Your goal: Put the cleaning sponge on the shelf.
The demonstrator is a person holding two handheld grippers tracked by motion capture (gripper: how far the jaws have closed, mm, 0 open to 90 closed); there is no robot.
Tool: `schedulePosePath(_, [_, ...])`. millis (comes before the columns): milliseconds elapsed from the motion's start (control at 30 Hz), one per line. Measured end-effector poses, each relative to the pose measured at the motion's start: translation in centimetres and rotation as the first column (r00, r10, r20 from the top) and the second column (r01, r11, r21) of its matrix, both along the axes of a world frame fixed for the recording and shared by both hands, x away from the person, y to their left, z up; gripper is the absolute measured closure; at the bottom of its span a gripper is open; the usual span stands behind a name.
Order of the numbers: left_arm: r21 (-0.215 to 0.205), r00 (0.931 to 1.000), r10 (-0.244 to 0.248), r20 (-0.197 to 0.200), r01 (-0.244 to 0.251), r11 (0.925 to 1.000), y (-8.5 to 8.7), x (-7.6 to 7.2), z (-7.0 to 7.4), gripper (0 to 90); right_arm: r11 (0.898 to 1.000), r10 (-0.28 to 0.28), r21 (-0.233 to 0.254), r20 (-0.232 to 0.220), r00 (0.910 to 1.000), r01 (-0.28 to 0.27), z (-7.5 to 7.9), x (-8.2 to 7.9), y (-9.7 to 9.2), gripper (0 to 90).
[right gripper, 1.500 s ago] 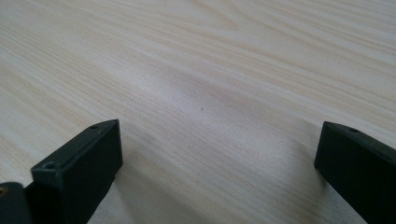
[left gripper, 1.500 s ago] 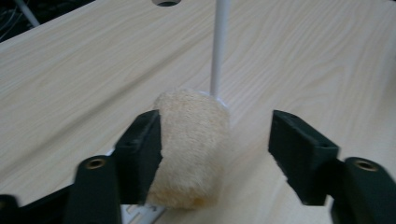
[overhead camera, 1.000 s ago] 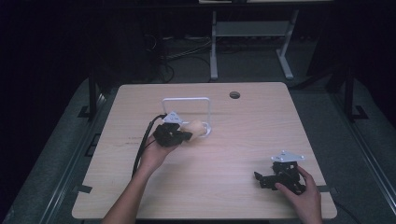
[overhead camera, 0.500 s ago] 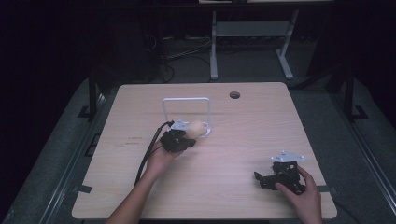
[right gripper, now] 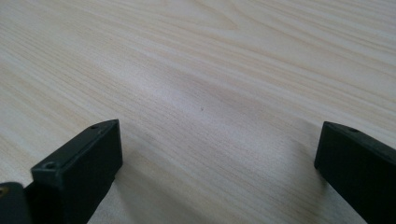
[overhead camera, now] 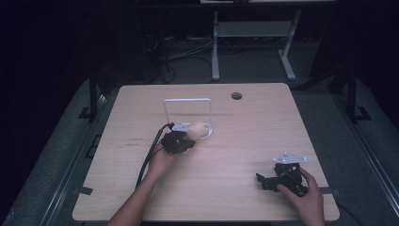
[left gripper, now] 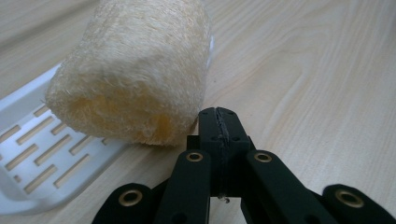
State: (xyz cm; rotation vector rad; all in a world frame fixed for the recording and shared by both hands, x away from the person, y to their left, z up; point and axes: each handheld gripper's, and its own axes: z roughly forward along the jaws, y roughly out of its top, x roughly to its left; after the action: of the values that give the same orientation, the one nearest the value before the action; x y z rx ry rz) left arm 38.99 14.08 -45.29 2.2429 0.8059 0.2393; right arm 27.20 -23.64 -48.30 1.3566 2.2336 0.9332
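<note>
One wooden table (overhead camera: 244,127) carries a white slotted tray (left gripper: 42,158) left of centre, a loofah (left gripper: 135,70) resting on its edge. Left gripper (left gripper: 219,121), jaws together, nudges it; push gently, low and trayward. Right gripper (right gripper: 215,154) gapes wide, near-right.

Pretty dim from the high view, with just the table (overhead camera: 244,141) lit and black all around its edges. Soft and grainy up there. Sharper up close on the loofah (left gripper: 135,70), blurry toward the far edge.
</note>
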Motion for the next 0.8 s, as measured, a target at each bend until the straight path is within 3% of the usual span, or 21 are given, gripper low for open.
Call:
schedulePosePath(533, [0.006,0.997,0.072,0.026,-0.072,0.9974,1.8,0.7,0.0,89.9,1.0,0.0,0.0,0.0,1.0,0.0,0.0,0.0,0.0,0.7])
schedulePosePath(800, [-0.013,0.9924,0.118,0.034,-0.117,0.993,2.8,1.1,0.0,89.9,1.0,0.0,0.0,0.0,1.0,0.0,0.0,0.0,0.0,0.7])
